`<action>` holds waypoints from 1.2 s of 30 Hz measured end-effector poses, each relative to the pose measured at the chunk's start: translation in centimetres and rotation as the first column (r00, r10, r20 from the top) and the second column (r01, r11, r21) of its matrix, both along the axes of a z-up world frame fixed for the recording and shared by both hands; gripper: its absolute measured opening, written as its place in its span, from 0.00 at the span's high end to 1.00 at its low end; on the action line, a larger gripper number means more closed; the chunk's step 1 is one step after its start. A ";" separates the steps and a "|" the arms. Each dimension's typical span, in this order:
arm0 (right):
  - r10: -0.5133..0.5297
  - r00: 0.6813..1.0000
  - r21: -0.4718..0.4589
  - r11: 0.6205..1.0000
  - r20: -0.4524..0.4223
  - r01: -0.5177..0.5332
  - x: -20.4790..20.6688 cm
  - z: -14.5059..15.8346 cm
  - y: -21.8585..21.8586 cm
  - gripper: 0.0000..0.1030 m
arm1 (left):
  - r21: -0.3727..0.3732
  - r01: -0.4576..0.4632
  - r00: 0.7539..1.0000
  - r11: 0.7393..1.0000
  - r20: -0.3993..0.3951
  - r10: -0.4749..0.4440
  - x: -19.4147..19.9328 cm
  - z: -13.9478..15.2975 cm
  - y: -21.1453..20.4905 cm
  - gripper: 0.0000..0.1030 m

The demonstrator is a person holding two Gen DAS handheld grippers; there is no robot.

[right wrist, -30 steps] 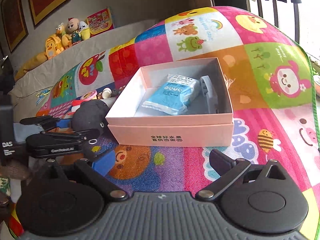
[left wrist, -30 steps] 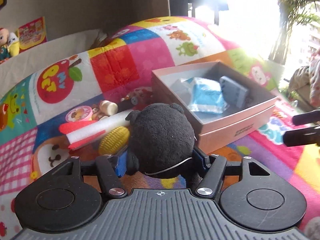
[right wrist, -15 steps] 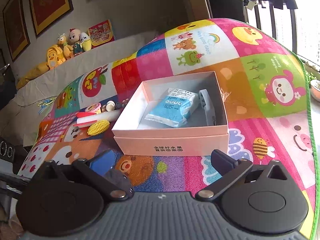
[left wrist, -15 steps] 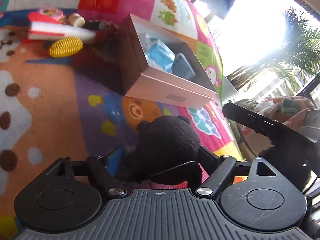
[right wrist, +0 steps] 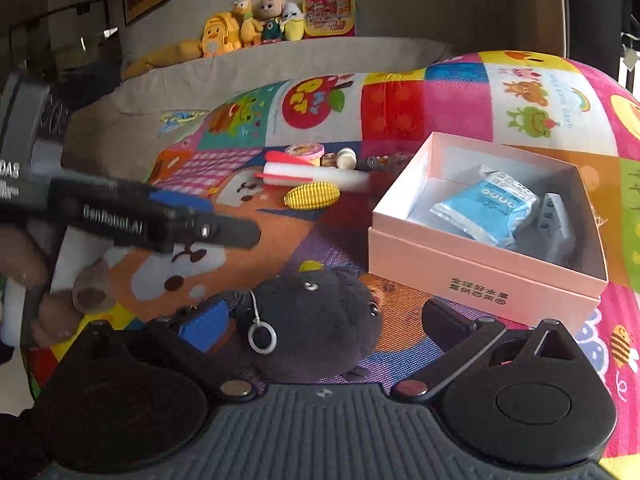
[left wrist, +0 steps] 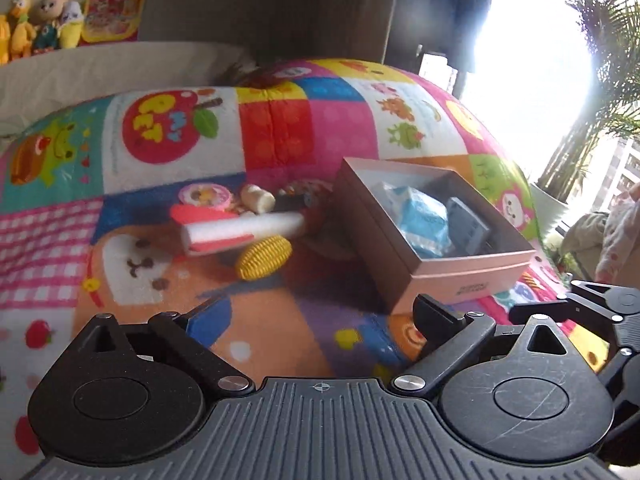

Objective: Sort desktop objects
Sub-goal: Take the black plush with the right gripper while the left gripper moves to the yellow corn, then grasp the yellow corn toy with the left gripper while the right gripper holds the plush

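Black and soft, the plush toy [right wrist: 316, 320] lies between the wide-open, empty fingers of the right gripper [right wrist: 324, 320], near the pink box [right wrist: 484, 280]; it looks light and squashy, best pinched across its round middle.

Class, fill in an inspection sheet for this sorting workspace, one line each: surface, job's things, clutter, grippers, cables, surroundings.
Surface: patchwork cartoon mat, colourful, soft-looking.
Job's things: pink box open, holding a blue packet and a grey block; black plush toy on the mat between the right gripper's fingers.
Clutter: yellow corn toy, white-and-red foam rocket, pink round tin and small bits grouped left of the box.
Grippers: left gripper open, empty; right gripper open around the plush.
Cables: nothing seen.
Surroundings: stuffed toys on a ledge, bright window.
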State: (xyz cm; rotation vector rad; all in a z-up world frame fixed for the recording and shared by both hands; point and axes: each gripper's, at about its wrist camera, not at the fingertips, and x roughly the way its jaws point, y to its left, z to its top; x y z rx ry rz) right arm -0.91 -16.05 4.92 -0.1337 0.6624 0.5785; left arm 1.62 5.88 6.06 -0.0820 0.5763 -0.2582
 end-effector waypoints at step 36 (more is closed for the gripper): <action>0.038 0.998 0.080 0.996 -0.047 -0.034 0.2 -1.0 -1.6 0.00 | 0.240 0.030 0.991 0.970 -0.137 0.003 -3.3 -4.2 -1.4 0.36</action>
